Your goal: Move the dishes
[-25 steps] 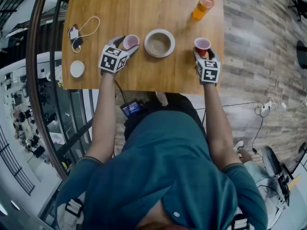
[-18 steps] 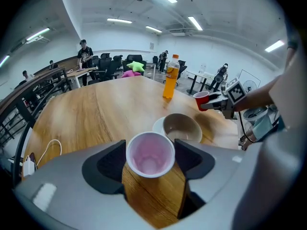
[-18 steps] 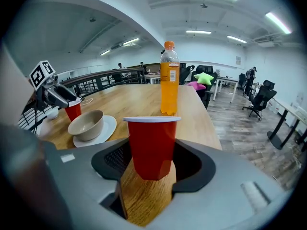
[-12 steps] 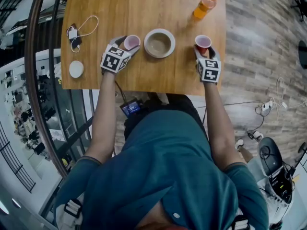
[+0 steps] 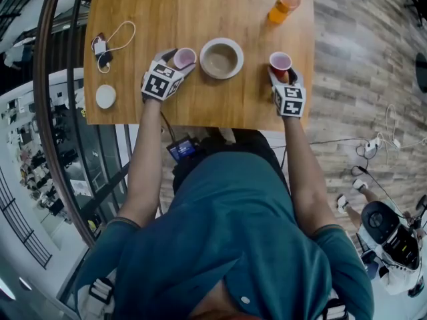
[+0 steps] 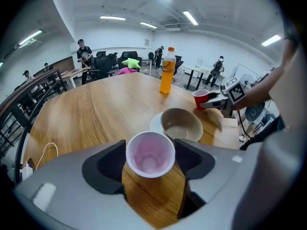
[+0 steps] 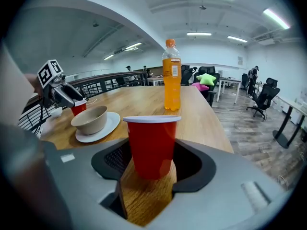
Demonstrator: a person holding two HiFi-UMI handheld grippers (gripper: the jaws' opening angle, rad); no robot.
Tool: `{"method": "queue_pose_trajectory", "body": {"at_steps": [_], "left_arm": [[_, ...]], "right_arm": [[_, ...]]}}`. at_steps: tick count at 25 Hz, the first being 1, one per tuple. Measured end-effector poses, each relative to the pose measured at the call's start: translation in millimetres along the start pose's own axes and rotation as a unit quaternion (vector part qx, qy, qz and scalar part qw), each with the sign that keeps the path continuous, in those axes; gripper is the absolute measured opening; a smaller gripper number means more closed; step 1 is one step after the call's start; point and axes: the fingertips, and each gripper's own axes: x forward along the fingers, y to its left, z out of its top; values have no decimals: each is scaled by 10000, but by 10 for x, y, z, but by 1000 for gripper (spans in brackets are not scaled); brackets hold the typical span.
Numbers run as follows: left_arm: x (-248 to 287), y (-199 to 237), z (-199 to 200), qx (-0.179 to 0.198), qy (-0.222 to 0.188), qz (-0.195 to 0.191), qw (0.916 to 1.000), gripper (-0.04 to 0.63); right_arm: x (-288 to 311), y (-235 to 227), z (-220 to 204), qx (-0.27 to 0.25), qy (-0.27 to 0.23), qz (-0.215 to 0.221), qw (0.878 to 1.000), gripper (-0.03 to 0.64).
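Two red paper cups are in play. The left cup, pale pink inside, sits between the jaws of my left gripper, whose pads press on its rim from both sides. The right cup stands upright in my right gripper, shut on its sides, with the cup's base at the wooden tabletop. Between the two cups a beige bowl rests on a white saucer.
An orange drink bottle stands at the far right of the table. A charger with a white cable and a small white round lid lie at the left. A railing runs along the table's left; wood floor lies to the right.
My right gripper has sunk slightly with its red cup. The left gripper and its cup have hardly moved.
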Motion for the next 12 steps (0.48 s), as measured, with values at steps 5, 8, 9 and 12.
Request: {"method": "queue_pose_trajectory", "body": {"at_steps": [5,8,9,12], "left_arm": [[28,40,49,35,-4,-17,10000,318],[28,1,46,64,-32,-30,10000,319],[25,-18,48,77,-53,-30,10000,319],[10,-41,49,112,-101,-45,9999,321]], "right_arm": [[16,1,7,-62,-3,26,10000,272],[-24,5,-113,-67,137,28,9999,272],[-46,6,-166,-48,186,25,9998,272],[-101,38,-274,9,279,23,9996,272]]}}
